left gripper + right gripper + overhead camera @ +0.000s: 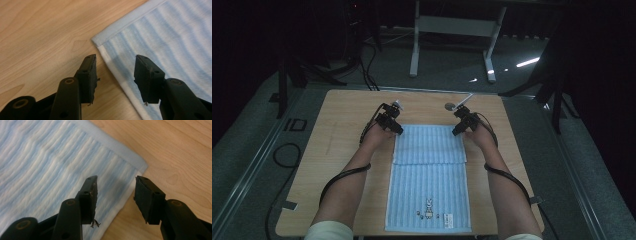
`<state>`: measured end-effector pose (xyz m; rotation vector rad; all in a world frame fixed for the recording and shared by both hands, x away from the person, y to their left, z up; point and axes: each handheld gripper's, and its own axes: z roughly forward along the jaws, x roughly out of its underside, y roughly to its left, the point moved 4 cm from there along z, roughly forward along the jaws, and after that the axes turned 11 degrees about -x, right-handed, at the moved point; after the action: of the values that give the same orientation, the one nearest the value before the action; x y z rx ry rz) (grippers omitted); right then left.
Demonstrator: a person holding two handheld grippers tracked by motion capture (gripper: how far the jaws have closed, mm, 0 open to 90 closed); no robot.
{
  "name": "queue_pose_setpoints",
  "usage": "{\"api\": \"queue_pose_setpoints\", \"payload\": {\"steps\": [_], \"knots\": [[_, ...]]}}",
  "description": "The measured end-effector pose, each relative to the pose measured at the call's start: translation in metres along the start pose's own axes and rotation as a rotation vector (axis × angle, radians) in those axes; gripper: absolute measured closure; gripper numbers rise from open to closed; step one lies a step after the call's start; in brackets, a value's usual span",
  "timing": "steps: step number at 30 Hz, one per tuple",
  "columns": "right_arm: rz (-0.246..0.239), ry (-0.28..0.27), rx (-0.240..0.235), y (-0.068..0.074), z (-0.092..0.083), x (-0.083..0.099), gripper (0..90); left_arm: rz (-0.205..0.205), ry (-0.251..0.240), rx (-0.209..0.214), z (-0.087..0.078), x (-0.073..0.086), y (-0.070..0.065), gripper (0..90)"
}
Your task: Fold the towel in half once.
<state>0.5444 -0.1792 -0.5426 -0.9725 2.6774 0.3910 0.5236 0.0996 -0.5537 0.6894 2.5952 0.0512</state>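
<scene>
A light blue striped towel (429, 175) lies on the wooden table (337, 130), its far part folded back toward me over the rest. My left gripper (396, 129) hovers at the fold's far left corner (100, 43) with its jaws apart, nothing pressed between them. My right gripper (458, 130) stands at the far right corner (140, 166), jaws also apart and empty. In the left gripper view the towel (170, 37) lies flat under the gripper (115, 67). The right gripper view shows the towel (50, 160) flat beneath that gripper (116, 188).
A small printed figure and a label (432, 215) sit near the towel's near edge. A round metal piece (451, 106) lies on the table behind the right gripper. Cables trail from both grippers along the forearms. Table legs and stands rise on the dark floor beyond.
</scene>
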Motion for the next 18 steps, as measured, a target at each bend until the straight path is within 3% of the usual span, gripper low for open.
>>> {"api": "queue_pose_setpoints", "payload": {"steps": [5, 7, 12, 16, 18], "knots": [[0.045, -0.004, 0.007, -0.006, 0.009, -0.009, 49.4, 0.014, 0.022, -0.011, 0.009, -0.001, 0.001, 48.4], [0.053, 0.006, 0.024, -0.008, 0.013, -0.009, 49.4, 0.016, 0.019, -0.009, 0.011, -0.001, 0.000, 48.4], [0.052, 0.033, 0.012, -0.008, 0.020, -0.009, 50.0, 0.008, 0.002, 0.004, 0.013, -0.002, -0.002, 46.5], [0.043, 0.043, -0.007, -0.007, 0.020, -0.010, 58.4, 0.021, -0.002, -0.003, 0.013, -0.002, -0.005, 47.2], [0.033, 0.047, -0.011, -0.004, 0.020, -0.010, 66.7, 0.037, -0.012, 0.009, 0.012, -0.002, -0.007, 52.9]]}}
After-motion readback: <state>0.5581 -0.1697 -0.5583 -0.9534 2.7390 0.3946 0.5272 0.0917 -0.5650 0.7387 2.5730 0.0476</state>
